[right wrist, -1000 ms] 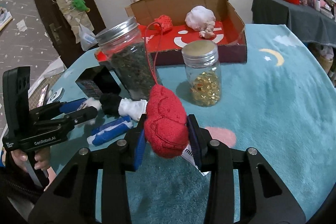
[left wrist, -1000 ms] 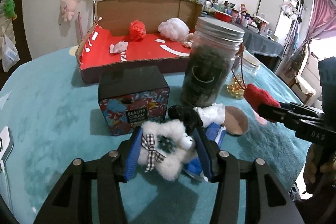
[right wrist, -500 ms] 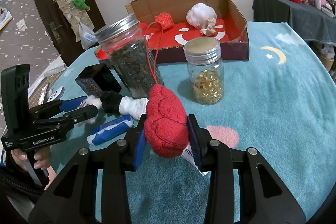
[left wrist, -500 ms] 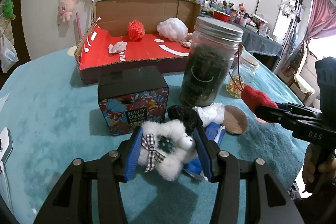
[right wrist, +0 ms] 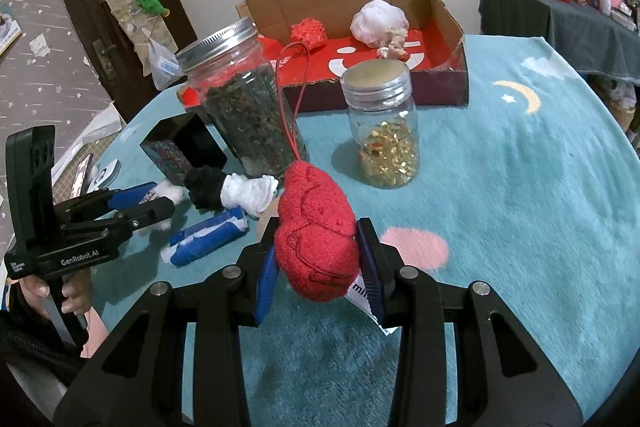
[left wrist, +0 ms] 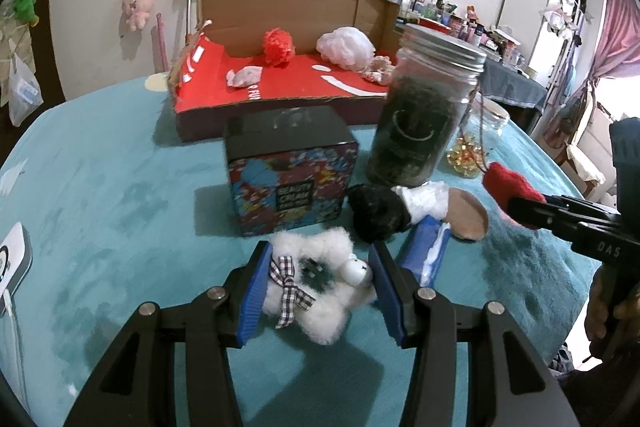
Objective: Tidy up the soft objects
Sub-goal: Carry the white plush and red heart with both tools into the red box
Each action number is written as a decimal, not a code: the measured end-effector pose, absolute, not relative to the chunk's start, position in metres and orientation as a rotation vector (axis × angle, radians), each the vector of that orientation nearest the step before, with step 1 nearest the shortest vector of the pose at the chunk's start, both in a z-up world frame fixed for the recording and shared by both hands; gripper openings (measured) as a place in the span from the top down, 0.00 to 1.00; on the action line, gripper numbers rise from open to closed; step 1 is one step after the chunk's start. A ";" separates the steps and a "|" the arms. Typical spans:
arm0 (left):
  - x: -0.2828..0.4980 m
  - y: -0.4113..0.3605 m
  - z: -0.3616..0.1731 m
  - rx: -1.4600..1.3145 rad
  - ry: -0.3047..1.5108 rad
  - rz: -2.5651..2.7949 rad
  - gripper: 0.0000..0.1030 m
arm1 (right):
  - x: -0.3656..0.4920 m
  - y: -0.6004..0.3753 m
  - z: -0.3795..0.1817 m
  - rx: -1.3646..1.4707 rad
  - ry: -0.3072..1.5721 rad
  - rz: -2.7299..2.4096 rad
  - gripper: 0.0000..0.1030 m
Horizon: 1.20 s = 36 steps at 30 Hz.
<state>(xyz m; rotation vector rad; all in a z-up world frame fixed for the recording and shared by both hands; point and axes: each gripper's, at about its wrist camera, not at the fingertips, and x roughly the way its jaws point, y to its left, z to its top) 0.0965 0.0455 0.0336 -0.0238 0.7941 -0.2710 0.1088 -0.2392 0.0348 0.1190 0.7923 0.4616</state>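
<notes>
Four soft things are already laid in the cardboard box (left wrist: 280, 3), while in front of it a fluffy white toy (left wrist: 316, 283) is squeezed by the left gripper (left wrist: 318, 285), a red plush (right wrist: 316, 251) by the right gripper (right wrist: 318, 259), and more are left on the counter (left wrist: 100, 195).

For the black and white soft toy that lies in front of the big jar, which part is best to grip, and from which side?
Probably best to grip the black-and-white soft toy across its middle, where black meets white, coming from above. It lies flat on the teal cloth, its long axis sideways, with the big jar close behind.
</notes>
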 end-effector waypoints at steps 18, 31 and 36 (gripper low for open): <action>0.095 0.101 0.039 -0.068 0.785 -0.186 0.50 | 0.112 -0.290 0.032 0.155 0.827 0.404 0.66; 0.134 0.130 0.040 -0.092 0.813 -0.254 0.50 | 0.155 -0.334 0.022 0.252 0.898 0.424 0.66; 0.152 0.133 0.046 -0.082 0.809 -0.311 0.50 | 0.177 -0.344 0.022 0.296 0.920 0.482 0.66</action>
